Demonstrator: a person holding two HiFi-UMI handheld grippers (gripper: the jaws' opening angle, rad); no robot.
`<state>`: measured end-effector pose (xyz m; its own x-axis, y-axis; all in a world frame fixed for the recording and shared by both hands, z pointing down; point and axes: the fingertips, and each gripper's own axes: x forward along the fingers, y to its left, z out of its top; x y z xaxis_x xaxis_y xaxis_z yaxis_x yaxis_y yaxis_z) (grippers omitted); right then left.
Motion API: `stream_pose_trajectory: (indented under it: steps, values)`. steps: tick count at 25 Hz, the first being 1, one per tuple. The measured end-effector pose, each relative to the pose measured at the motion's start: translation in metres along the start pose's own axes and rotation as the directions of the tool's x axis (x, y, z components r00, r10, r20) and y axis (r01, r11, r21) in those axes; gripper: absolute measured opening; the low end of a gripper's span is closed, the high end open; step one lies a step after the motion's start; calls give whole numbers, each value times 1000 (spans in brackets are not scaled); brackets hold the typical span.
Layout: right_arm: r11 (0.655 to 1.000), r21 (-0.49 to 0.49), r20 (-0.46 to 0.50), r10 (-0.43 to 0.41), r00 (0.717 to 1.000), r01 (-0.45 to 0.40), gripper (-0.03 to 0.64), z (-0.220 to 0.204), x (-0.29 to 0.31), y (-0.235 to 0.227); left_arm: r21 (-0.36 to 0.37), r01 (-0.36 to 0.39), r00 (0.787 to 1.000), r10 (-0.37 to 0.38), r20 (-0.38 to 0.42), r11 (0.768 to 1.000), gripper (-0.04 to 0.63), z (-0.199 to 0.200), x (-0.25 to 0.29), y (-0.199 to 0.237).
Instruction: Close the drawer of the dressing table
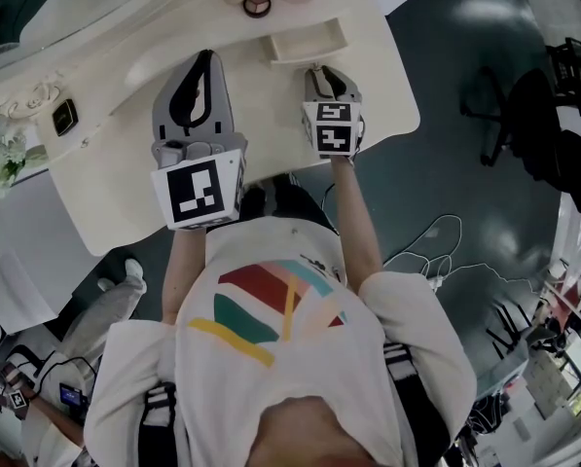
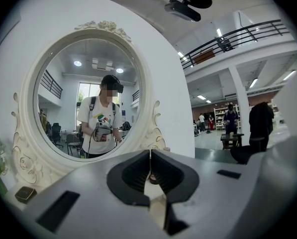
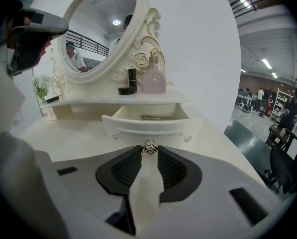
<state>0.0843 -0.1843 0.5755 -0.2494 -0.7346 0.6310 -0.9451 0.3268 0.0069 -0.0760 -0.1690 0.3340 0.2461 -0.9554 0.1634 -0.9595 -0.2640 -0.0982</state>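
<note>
Already at the knob (image 3: 149, 148), not yet pushed in

With right gripper (image 3: 149, 152), grasping the small metal knob of the drawer (image 3: 138, 126), seemingly pressing it from both sides. Standing pulled out and open on the dressing table (image 1: 271, 115). With left gripper (image 2: 149, 159), clenched on nothing, pointing toward the oval mirror (image 2: 88, 98)

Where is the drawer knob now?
In the right gripper view, the drawer knob sits centrally, on the open drawer front, between the fingers of the right gripper.
</note>
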Motion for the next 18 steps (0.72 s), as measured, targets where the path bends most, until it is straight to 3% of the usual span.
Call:
stream_pose_trajectory:
  steps: [10, 18]
  values:
    - [1000, -4, 3, -2, 1000, 2, 89, 4, -1, 1, -30, -27, 997, 29, 65, 999, 9, 4, 4, 7]
    - [1000, -6, 3, -11, 1000, 11, 87, 5, -1, -1, -28, -39, 998, 41, 50, 999, 9, 9, 4, 13]
